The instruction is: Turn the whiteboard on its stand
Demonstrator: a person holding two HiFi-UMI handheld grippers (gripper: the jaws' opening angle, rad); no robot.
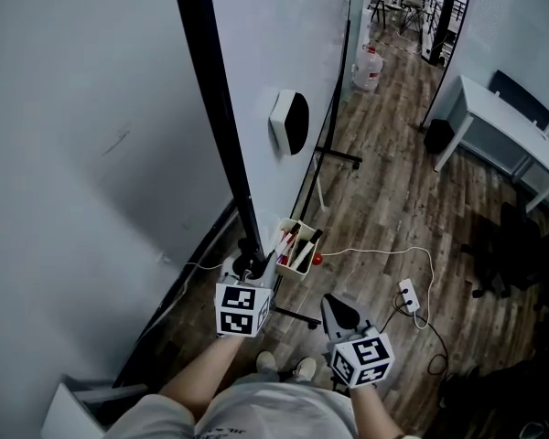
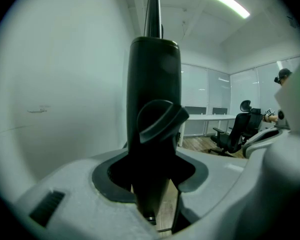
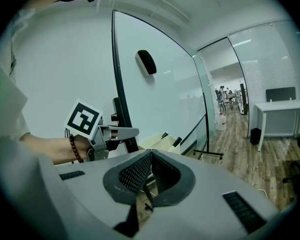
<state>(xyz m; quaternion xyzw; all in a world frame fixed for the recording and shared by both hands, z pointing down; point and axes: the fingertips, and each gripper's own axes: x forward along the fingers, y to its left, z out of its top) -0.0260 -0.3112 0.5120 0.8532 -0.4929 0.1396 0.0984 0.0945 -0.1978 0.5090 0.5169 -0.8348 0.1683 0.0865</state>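
Black whiteboard post [image 2: 155,84], gripped between left fingers [image 2: 65,194]

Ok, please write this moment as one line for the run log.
left hand-held gripper: closed on frame post | right hand-held gripper: shut, empty, off the whiteboard | eraser: on whiteboard

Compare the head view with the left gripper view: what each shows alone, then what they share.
Head view only: the eraser on the whiteboard, the marker box, the power strip, the right gripper. Left gripper view only: the ceiling light, the knob on the black stand post. Both: the left gripper clamped on that post.
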